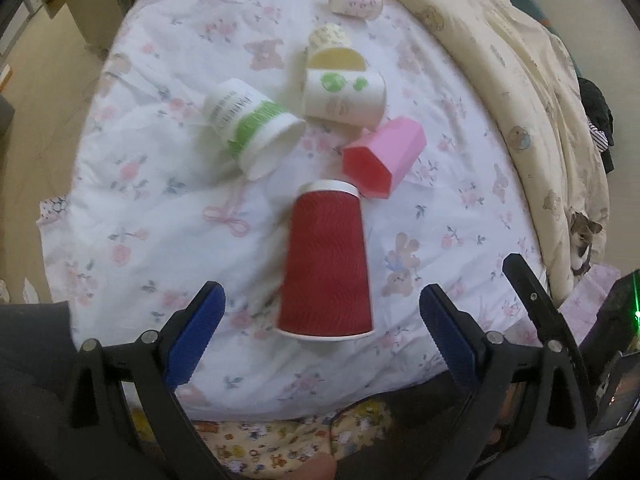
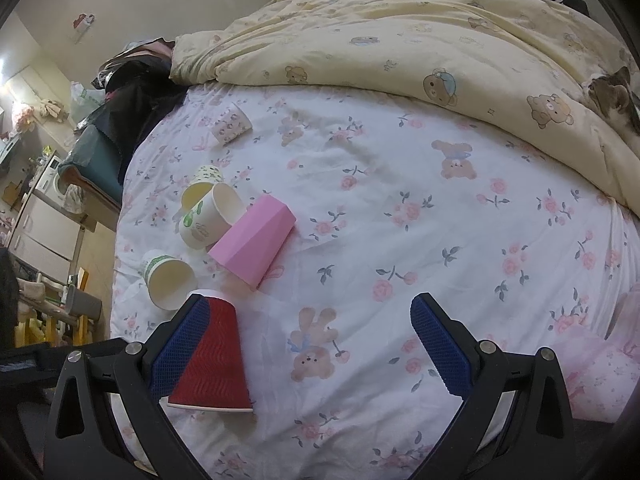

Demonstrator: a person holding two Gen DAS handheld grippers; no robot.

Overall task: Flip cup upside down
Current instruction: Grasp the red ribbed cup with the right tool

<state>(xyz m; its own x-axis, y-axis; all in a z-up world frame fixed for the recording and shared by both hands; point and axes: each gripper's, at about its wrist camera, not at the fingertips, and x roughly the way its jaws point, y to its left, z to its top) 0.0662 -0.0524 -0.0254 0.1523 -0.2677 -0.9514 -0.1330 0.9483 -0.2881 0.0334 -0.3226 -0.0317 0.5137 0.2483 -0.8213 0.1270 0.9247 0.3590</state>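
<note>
A red ribbed paper cup stands upside down on the floral bedsheet, rim down, white base up. It also shows in the right wrist view. My left gripper is open, its blue pads either side of the cup and clear of it. My right gripper is open and empty; the red cup stands just beside its left pad.
Behind the red cup lie a pink angular cup, a white cup with a green band, a green-dotted cup, a yellow cup and a pink-patterned cup. A cream duvet with a cat bounds the right.
</note>
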